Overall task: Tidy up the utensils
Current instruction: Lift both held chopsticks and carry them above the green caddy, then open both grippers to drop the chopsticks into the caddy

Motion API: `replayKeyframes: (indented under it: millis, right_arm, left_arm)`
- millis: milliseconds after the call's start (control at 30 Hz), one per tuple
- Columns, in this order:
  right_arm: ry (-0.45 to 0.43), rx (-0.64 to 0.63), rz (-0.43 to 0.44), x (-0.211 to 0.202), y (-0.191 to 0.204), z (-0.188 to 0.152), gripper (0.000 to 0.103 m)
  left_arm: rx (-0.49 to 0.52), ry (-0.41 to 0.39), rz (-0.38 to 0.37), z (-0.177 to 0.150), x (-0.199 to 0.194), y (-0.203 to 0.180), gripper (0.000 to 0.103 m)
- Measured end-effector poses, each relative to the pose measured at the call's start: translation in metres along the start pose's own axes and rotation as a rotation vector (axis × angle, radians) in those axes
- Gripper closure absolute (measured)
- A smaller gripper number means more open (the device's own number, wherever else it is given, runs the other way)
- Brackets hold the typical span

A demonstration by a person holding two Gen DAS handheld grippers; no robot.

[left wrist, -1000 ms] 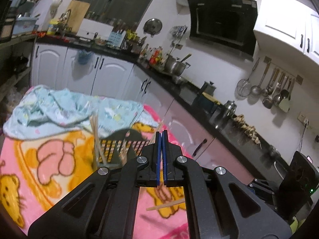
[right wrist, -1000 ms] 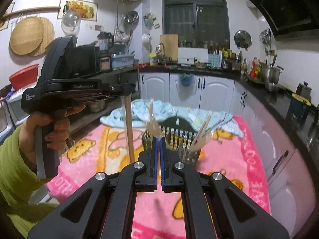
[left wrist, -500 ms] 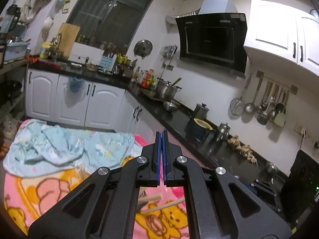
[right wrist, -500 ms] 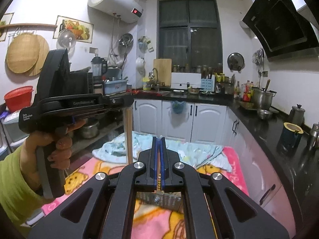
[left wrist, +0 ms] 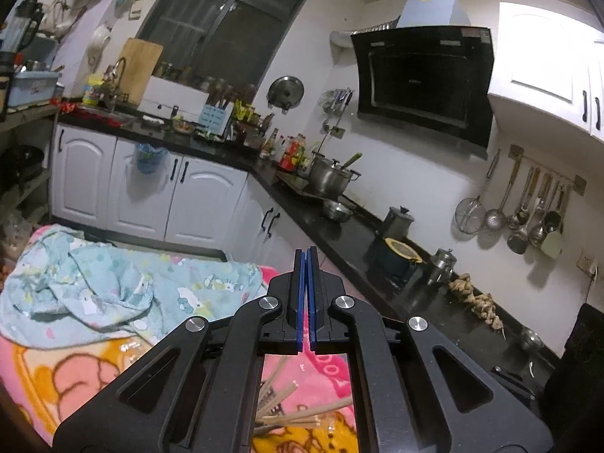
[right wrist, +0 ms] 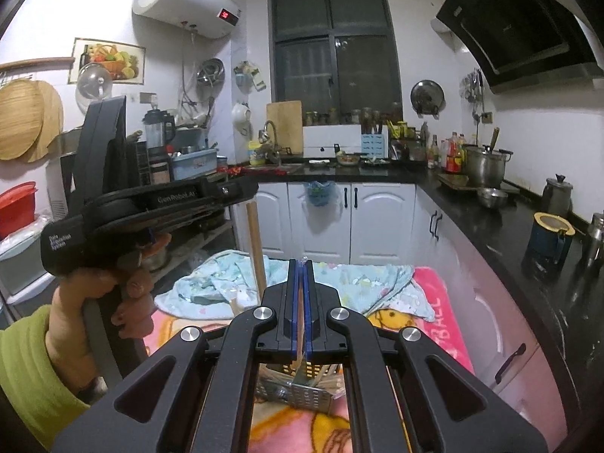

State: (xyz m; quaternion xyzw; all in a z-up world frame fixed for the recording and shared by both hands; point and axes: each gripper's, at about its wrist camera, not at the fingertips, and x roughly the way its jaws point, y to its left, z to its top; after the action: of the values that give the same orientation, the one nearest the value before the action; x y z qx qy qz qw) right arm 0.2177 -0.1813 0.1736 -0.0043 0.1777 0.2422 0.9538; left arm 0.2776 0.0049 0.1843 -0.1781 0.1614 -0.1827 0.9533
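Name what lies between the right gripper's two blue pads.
A thin wooden chopstick is pinched between the pads of the right gripper. It shows in the right wrist view, as a tan sliver in the narrow gap.

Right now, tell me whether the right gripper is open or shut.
Shut. In the right wrist view the right gripper's blue pads stand nearly together, clamped on a thin wooden stick that runs between them.

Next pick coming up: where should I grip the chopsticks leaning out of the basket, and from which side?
Probably take the chopsticks near their free upper ends, from above, jaws across the shaft: they lean tilted, lower ends hidden in the basket, so only the tips stand clear.
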Motion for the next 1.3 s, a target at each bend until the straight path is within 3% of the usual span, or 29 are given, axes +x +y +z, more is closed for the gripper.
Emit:
replayKeyframes:
  millis: [333,700,767,833,900,1100,1300]
  right_arm:
    - [0.071,0.019,-0.008,0.04,-0.011,-0.022,0.101]
    - [0.159,0.055,-0.017,0.079,-0.021,-0.052,0.1]
    - [0.178,0.071,-0.022,0.082,-0.025,-0.057,0.099]
    - [0.199,0.09,-0.03,0.083,-0.029,-0.063,0.096]
    - [0.205,0.101,-0.035,0.08,-0.031,-0.066,0.085]
    - [0.175,0.107,-0.046,0.065,-0.031,-0.068,0.07]
    - [0.129,0.084,-0.054,0.044,-0.025,-0.059,0.057]
  left_arm:
    - [-0.004,0.072,0.051,-0.03,0.038,0.024,0.103]
    - [-0.01,0.152,0.108,-0.052,0.053,0.044,0.102]
    - [-0.024,0.162,0.107,-0.053,0.05,0.05,0.096]
    - [-0.021,0.163,0.114,-0.053,0.045,0.051,0.079]
    - [-0.022,0.166,0.103,-0.053,0.04,0.053,0.072]
    - [-0.02,0.148,0.114,-0.051,0.017,0.056,0.053]
    - [-0.026,0.095,0.121,-0.044,-0.017,0.057,0.023]
